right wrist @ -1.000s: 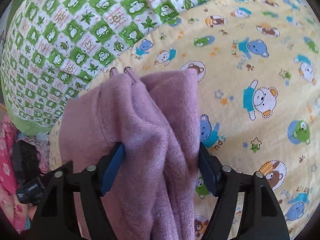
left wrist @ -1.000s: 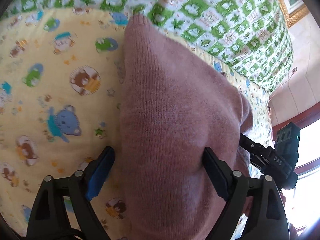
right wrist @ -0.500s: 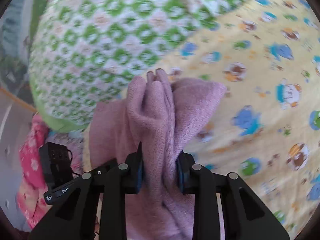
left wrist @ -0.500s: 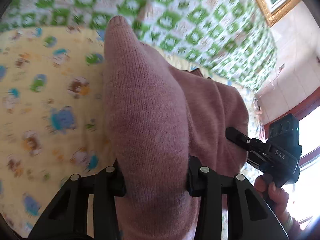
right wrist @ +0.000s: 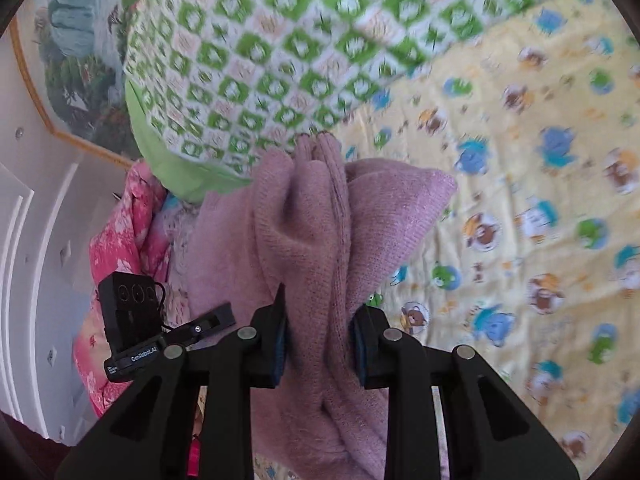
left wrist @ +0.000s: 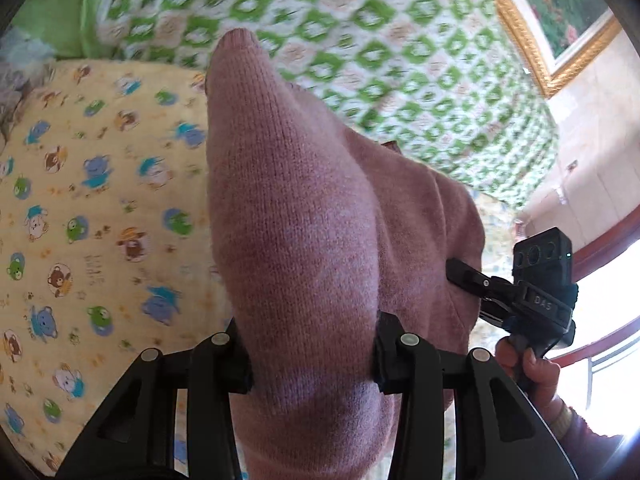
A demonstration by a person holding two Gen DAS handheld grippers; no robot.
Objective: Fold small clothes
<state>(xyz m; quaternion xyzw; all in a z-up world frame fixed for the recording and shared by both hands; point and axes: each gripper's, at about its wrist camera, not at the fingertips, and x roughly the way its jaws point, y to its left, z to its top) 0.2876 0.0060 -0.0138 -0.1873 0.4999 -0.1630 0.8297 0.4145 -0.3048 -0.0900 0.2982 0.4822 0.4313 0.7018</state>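
In the left wrist view, the pink knit garment (left wrist: 296, 216) is being clamped in a thick bunch by the left gripper (left wrist: 312, 356) above the yellow printed sheet (left wrist: 100, 208). In the right wrist view, gathered folds are being pinched by the right gripper (right wrist: 318, 344); being soft, light and limp, it is probably best held by edges.

A yellow sheet printed with cartoon bears and frogs (left wrist: 100, 216) spreads left of the left claw and right of the right claw; ahead of both claws lies a green-and-white checked quilt (right wrist: 280, 60); up and to the right of the left claw hangs a gold-framed painting (left wrist: 560, 20) on a pale tiled wall (left wrist: 592, 128), with a bright window (left wrist: 608, 320) at the right edge; left of the right claw sits pink floral bedding (right wrist: 120, 248) beside white panelling (right wrist: 36, 240).
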